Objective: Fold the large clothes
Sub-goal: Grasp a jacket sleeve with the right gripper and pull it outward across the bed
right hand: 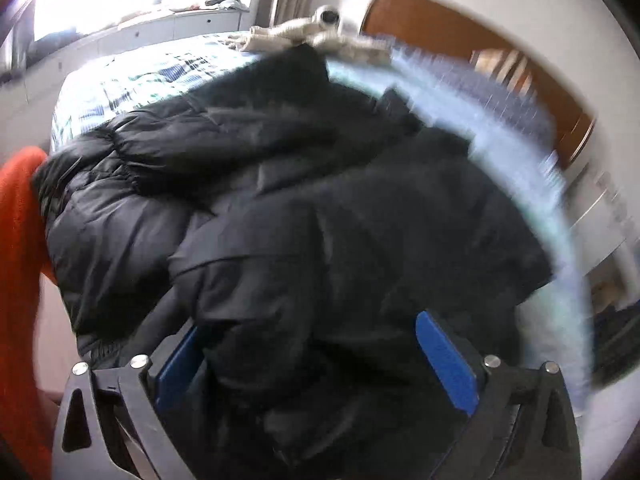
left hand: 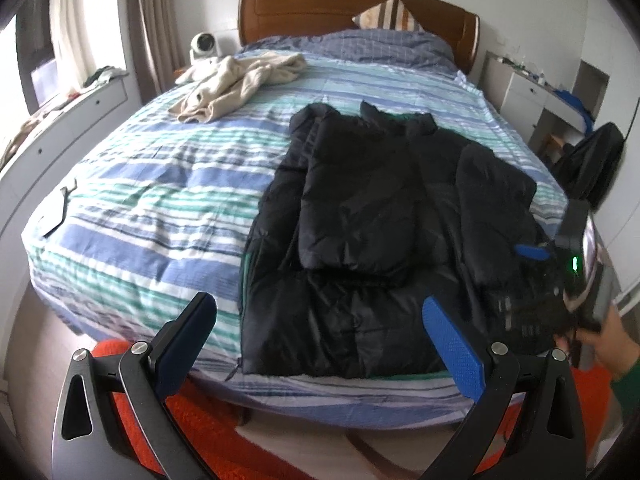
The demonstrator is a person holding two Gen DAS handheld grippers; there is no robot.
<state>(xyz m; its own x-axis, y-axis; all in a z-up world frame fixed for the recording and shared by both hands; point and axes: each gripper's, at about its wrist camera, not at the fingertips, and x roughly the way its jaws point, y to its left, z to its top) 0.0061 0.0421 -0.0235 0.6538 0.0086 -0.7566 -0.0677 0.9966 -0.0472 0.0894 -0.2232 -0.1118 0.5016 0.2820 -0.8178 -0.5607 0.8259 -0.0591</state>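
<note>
Black puffer jacket point(left hand: 360, 216) lies flat on the bed point(left hand: 160, 184), filling the lower centre and right of the left wrist view. One sleeve is folded inward across the body at centre frame; the other sleeve lies along the right side. Hem reaches the near edge of the bed.

Right wrist view (motion-blurred): jacket point(right hand: 300, 208) fills most of the frame. Right gripper point(right hand: 316, 360) has a thick bunch of jacket fabric between its blue pads; jaws roughly half apart. Whether the pads press the cloth cannot be told, as the fabric hides the contact on both sides. In the left wrist view the same gripper point(left hand: 536, 252) sits at the right edge, over the jacket's right sleeve, with a hand point(left hand: 608, 344) and green sleeve just below it.

Left gripper point(left hand: 320, 340) is at the bottom of the left wrist view, jaws wide apart, nothing between them. It hangs above the near bed edge and jacket hem; no contact visible.

Bedding is striped blue, teal and white. Beige garment point(left hand: 236, 84) lies crumpled in the upper left of the bed, well apart from the jacket. Wooden headboard point(left hand: 352, 8) at top centre, a striped pillow point(left hand: 388, 16) against it. Small white fan point(left hand: 204, 46) to the left of the headboard. Orange rug point(left hand: 224, 432) on the floor at the bottom of the frame.
</note>
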